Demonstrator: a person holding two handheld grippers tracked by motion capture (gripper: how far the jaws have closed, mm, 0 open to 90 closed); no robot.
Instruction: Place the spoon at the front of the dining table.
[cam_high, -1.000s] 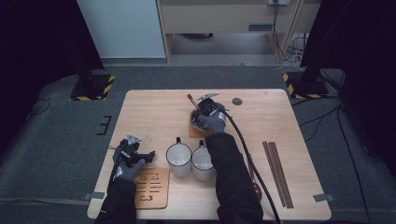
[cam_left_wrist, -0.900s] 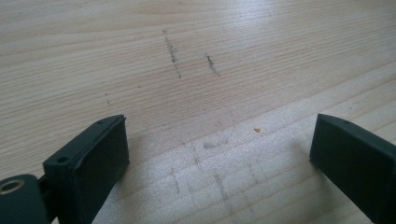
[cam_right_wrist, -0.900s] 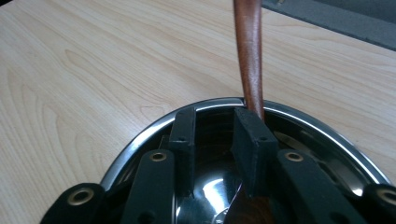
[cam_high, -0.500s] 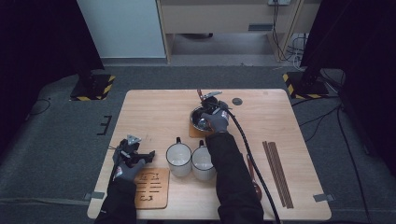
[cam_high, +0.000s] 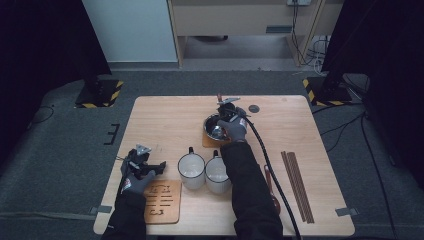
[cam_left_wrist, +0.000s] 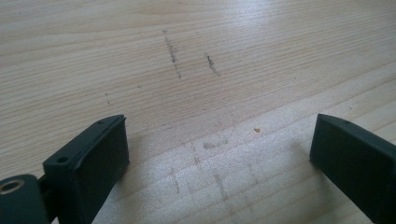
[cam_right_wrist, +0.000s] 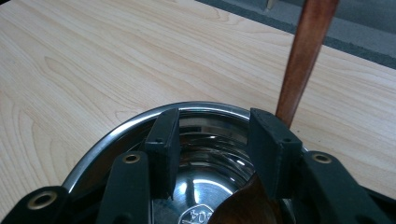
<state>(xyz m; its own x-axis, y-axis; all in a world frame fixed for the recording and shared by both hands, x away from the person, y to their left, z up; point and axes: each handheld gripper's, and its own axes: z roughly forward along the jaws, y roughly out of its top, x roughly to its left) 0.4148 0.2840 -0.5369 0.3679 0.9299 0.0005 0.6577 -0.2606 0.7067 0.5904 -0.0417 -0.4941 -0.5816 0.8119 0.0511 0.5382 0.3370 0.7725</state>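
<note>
The right gripper (cam_high: 226, 106) is reaching forward over the steel bowl (cam_right_wrist: 140, 126), its jaws having just been opening, parted with nothing between them; the wooden spoon (cam_right_wrist: 303, 51) is leaning in the bowl, just beside one jaw. The left gripper (cam_high: 159, 165) is resting low near the table's (cam_left_wrist: 196, 56) edge, jaws wide and empty.

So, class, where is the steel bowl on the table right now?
In the high view the bowl sits past the table's middle on a wooden coaster, beyond the two white mugs, with the right claw over it and a wooden spoon leaning inside.
</note>
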